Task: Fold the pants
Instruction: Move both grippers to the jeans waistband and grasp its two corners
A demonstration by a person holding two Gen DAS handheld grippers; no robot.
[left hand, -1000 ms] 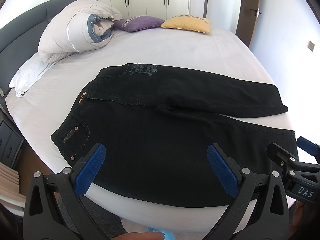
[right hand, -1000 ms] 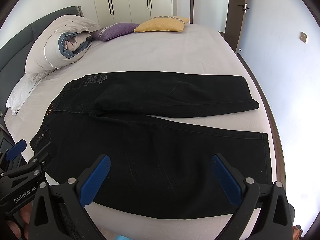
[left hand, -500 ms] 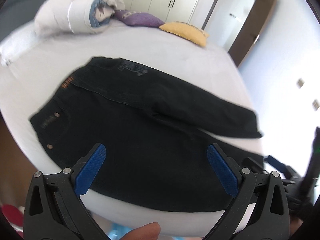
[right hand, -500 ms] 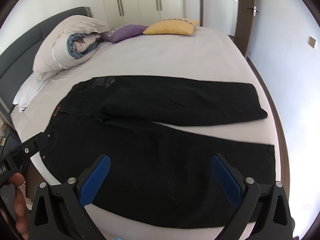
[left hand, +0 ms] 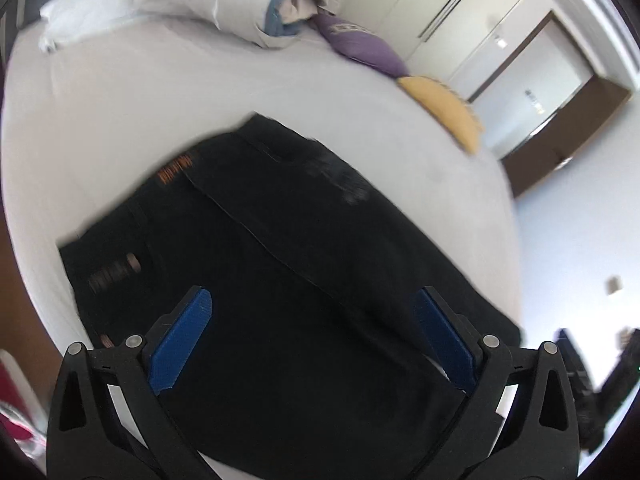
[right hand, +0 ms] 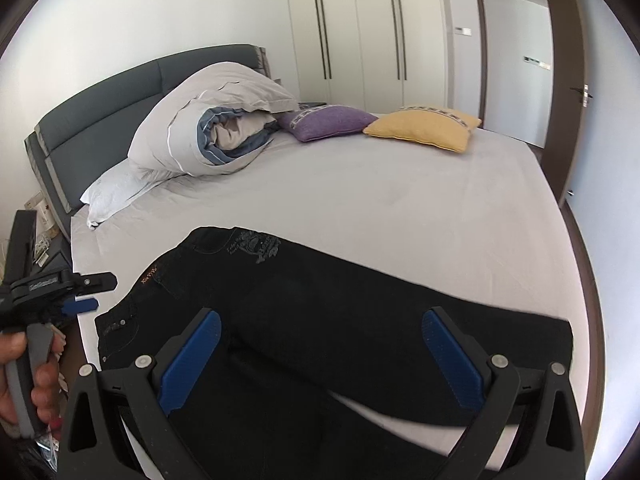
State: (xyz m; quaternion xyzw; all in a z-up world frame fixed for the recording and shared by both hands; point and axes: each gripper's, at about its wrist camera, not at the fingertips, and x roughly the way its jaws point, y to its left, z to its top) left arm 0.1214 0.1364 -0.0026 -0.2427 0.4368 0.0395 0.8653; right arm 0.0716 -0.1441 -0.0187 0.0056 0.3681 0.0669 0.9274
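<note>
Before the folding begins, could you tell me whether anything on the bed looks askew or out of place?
Nothing looks damaged or spilled. The black pants lie flat on the bed with the legs splayed apart, not yet folded. Both the left gripper and right gripper are open, holding nothing.

Bedroom, daylit. Bed (right hand: 400, 208) with pale grey sheet fills the centre; dark grey padded headboard (right hand: 120, 108) at left. Rolled duvet (right hand: 208, 128), white pillow (right hand: 116, 192), purple cushion (right hand: 328, 120) and yellow cushion (right hand: 424, 126) across the middle. Cream wardrobe (right hand: 360, 28) at top; dark brown door (right hand: 568, 80) at upper right.
</note>
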